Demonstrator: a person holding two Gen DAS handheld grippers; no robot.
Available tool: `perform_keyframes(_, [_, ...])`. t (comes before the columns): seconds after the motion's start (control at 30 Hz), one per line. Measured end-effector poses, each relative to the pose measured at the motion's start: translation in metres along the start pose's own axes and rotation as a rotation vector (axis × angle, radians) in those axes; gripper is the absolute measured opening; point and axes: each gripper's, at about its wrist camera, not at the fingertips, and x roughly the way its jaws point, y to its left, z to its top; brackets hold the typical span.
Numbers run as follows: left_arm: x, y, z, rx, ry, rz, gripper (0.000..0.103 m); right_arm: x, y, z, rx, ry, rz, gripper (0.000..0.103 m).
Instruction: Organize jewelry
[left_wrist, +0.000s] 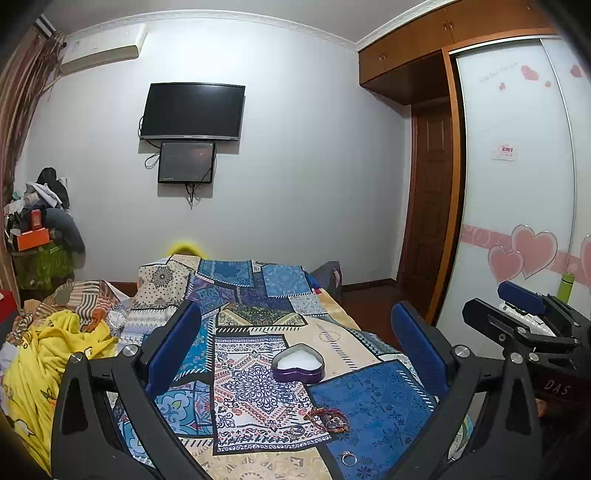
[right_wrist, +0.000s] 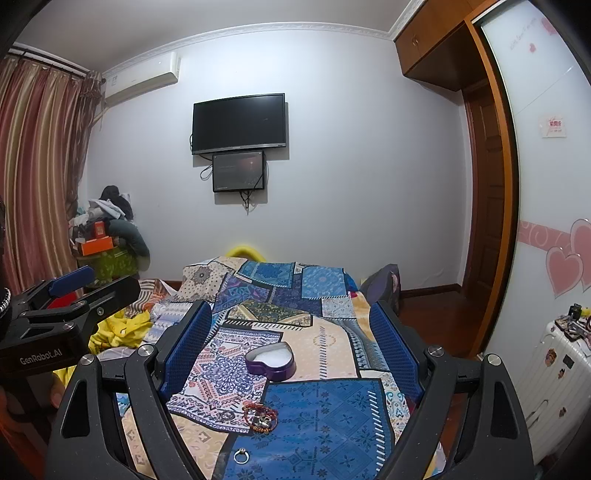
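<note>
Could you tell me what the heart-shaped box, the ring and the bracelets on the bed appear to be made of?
The purple heart-shaped box looks like thin glossy painted metal, given its silvery rim, with a white, soft-looking lining. The small silver ring looks like polished metal; it glints. The red and orange bracelets seem to be braided cord or beads with small metal charms; too small to be sure.

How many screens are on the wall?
2. The big TV hangs high on the white wall; the smaller screen hangs right under it, cables dangling below. None looks hidden.
</note>
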Motion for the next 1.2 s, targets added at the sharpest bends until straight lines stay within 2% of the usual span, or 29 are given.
perform_keyframes(0.9, [0.007, 0.008, -0.004, -0.028, 0.023, 0.003, 0.103, 0.008, 0.001, -0.005, 0.000, 0.049, 0.011, 0.085])
perform_keyframes(1.2, [0.014, 0.009, -0.009, -0.021, 0.060, -0.010, 0.103, 0.023, 0.002, -0.013, -0.001, 0.120, 0.032, 0.085])
